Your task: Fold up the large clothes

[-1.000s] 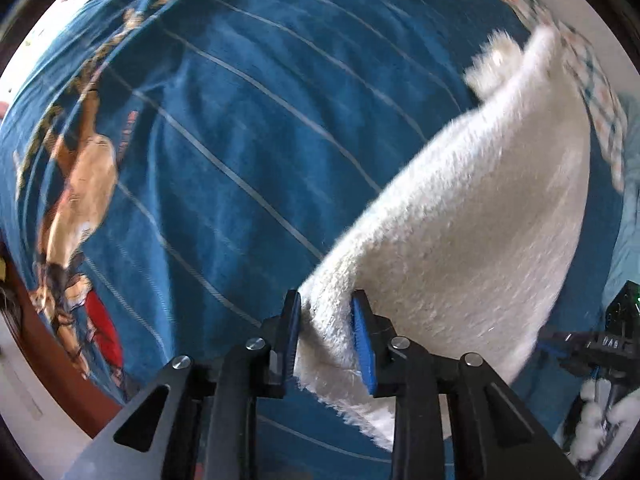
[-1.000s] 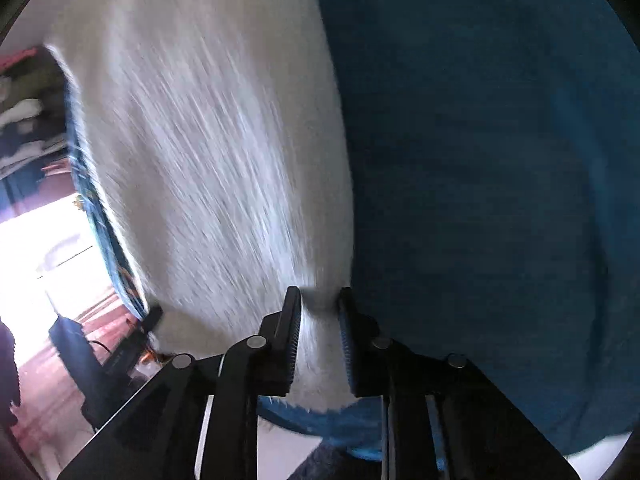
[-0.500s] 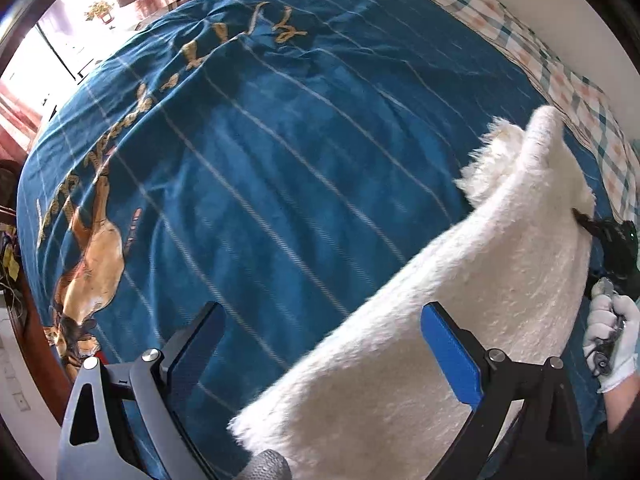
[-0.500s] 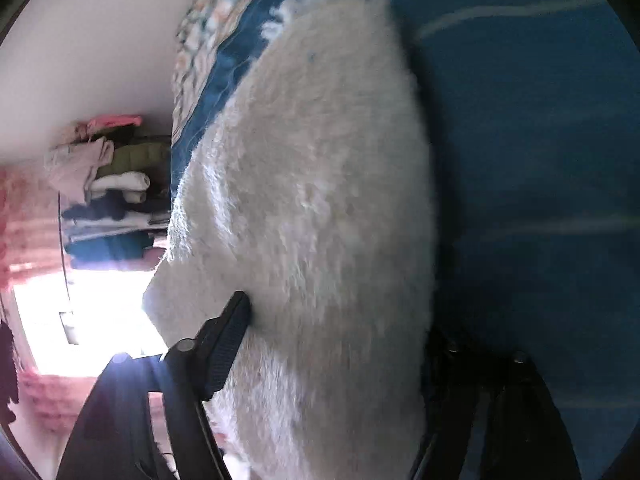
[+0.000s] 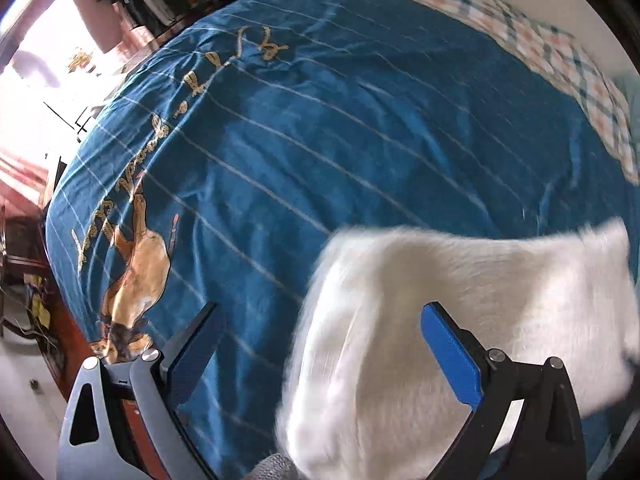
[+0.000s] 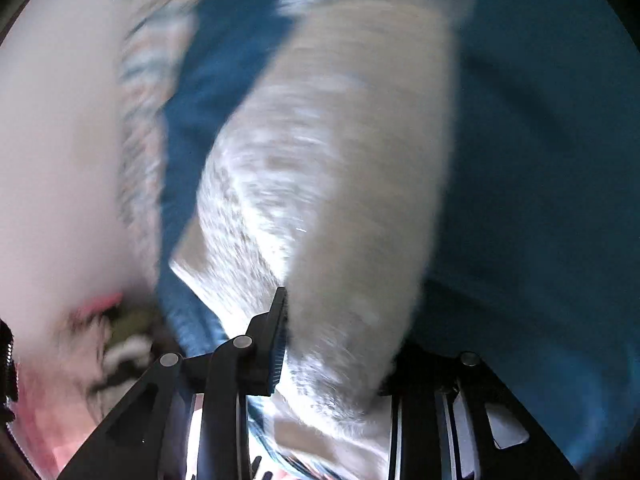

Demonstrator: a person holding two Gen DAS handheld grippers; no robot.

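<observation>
Released a second ago, one fluffy white garment (image 5: pixel 460 320) now lies on one blue bedspread (image 5: pixel 320 120) — left gripper (image 5: pixel 320 352) and right gripper (image 6: pixel 344 344) both spread wide.

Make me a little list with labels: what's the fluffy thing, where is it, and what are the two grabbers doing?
Fluffy thing: white fuzzy garment, blurred
Where: lying on the blue bedspread
Left gripper: open, jaws wide apart, nothing pinched
Right gripper: open, garment lies between its fingers
Bedspread picture: brown horse and gold writing
</observation>
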